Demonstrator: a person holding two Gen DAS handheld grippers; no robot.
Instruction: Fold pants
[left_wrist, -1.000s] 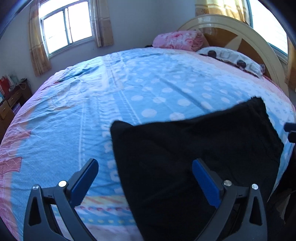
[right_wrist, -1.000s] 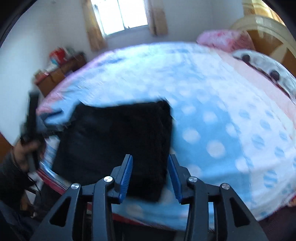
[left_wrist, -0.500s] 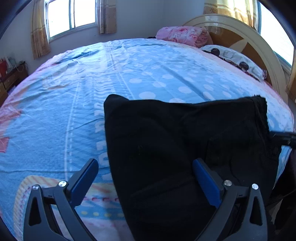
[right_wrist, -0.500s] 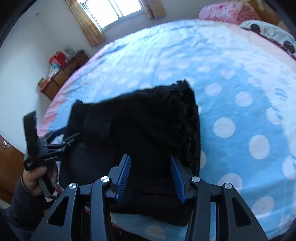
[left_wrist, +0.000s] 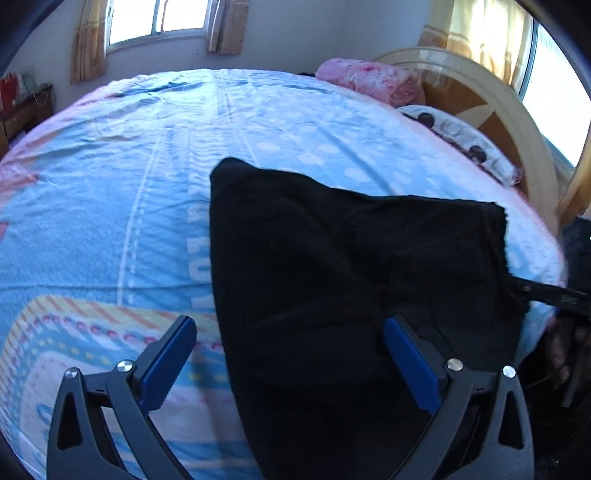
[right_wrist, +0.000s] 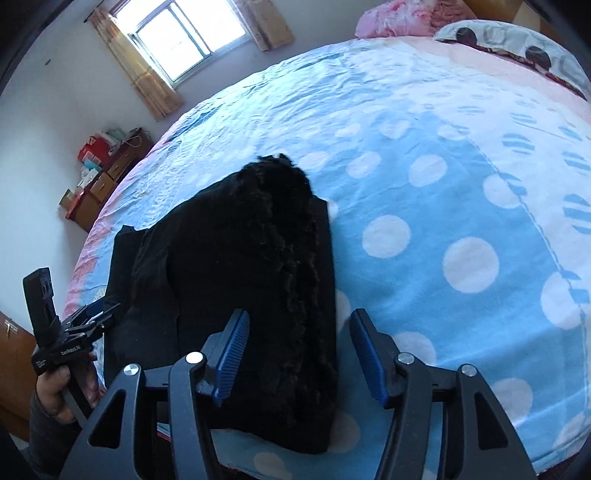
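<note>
The black pants (right_wrist: 251, 266) are lying folded on the bed (right_wrist: 443, 184), directly ahead of both tools. The right hand-held gripper (right_wrist: 299, 354) is straddling their fuzzy edge, its jaws having just been opening wider than a second ago, pressing nothing. The left hand-held gripper (left_wrist: 288, 354) is hanging spread wide as before, one finger over the pants, empty.

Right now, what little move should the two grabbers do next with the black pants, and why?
Probably lower the right gripper so its fingers close on the fuzzy near edge of the black pants. Its jaws have just been opening, that edge lies under them, and the left gripper hangs wide open, holding nothing.
</note>
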